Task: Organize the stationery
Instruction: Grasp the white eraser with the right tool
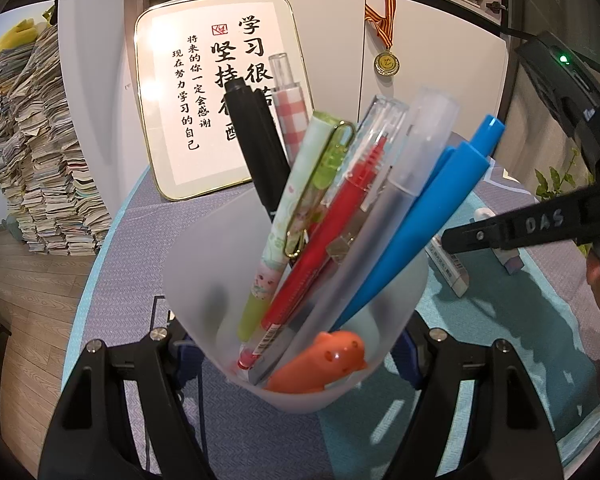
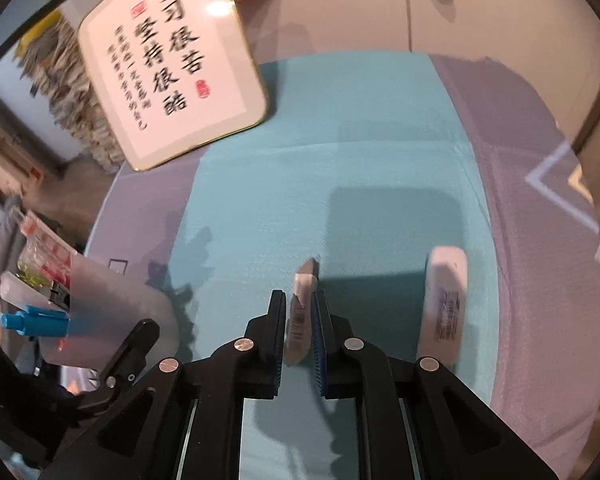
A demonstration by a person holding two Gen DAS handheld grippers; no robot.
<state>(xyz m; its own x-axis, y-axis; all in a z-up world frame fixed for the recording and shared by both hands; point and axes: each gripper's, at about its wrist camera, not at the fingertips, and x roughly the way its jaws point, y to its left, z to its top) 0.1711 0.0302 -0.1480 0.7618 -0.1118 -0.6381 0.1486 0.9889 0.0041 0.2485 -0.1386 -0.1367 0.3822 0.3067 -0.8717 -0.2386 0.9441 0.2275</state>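
Left tongs [image 1: 296, 360] clamped on frosted pen cup [image 1: 300, 360]; right tongs [image 2: 300, 304] pinched on small eraser [image 2: 302, 312] over the surface [image 2: 340, 140].

Best kept level, lifted straight, then swung left toward the cup. Right view alone shows a 2nd eraser [image 2: 444, 304] just right of those tongs; left view alone shows pens inside.

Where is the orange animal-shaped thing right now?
In the left wrist view, the orange animal-shaped piece lies at the bottom of the frosted pen cup, below the blue pen, with the left gripper around the cup.
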